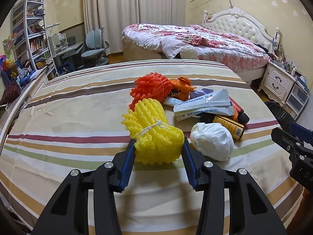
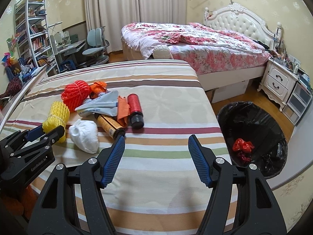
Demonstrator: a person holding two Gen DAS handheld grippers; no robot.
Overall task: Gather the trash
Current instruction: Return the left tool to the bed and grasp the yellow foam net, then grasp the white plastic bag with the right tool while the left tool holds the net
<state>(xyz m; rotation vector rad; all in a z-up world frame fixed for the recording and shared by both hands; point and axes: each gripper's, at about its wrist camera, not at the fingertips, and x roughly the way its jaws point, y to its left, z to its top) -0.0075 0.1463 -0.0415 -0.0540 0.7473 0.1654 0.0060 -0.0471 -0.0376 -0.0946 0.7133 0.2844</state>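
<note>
The left hand-held gripper (image 1: 158, 146) squeezes the yellow foam net (image 1: 156, 137) on the striped bed (image 1: 68, 107). A white paper ball (image 1: 212, 141) and bottles (image 2: 135, 107) lie beside it. The right hand-held gripper (image 2: 156, 139) is wide and holds nothing. Only its view shows the trash bin (image 2: 254, 117) with red wrappers (image 2: 242, 146) inside.

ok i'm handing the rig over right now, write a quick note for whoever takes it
Left gripper: pads against both sides of the yellow foam net on the striped cover; not lifted.
Right gripper: open, empty, over bare cover between the pile and the bin.
Done: red crumpled trash is in the bin.
Left on the cover: orange foam net, white wad, white packet, orange wrapper, two bottles.
</note>
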